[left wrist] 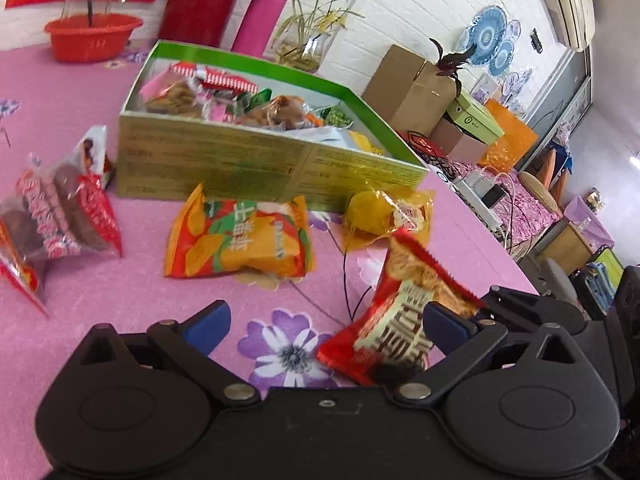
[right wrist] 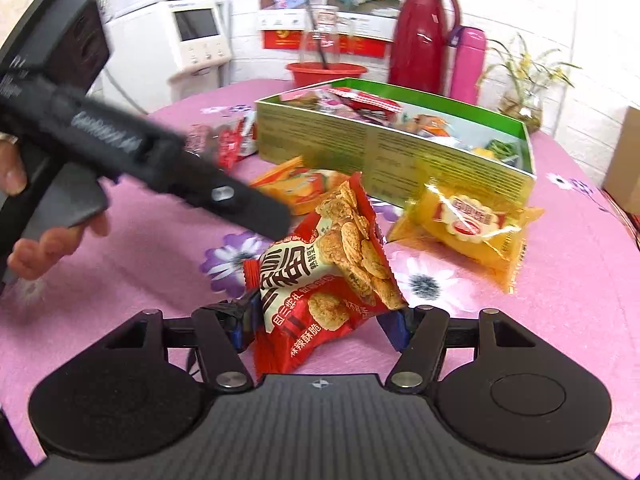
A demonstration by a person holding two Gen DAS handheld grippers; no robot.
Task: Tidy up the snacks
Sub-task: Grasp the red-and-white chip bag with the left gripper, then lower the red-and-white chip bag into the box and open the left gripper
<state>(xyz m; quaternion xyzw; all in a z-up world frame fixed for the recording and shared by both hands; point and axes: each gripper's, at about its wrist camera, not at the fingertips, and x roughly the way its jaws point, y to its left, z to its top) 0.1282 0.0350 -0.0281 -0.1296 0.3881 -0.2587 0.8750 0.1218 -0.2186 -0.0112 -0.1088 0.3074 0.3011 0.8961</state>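
**Two grippers, one red packet**

Two grippers meet at the red cracker packet [right wrist: 324,280], which stands tilted on the pink tablecloth [right wrist: 560,320] just in front of the green box [right wrist: 380,148]. The right gripper [right wrist: 320,320] has its jaws spread wide with the packet's lower end between them; I cannot tell whether the pads press on it. The left gripper [left wrist: 324,320] is spread fully too, its pads empty, with the packet leaning against its right finger [left wrist: 448,320].

The risk, as I judge it: with both tools wide, nothing firmly holds the packet, so it may topple flat or slide off toward the yellow packet [right wrist: 472,228] beside the box. A squeeze on the puffy middle could also crush the crackers.

The packet's long axis runs from the right gripper up toward the box, with its serrated top edge pointing at the box wall. The orange packet [left wrist: 240,236] lies flat before the box, and more wrapped snacks [left wrist: 68,208] sit to the box's left in the left wrist view.
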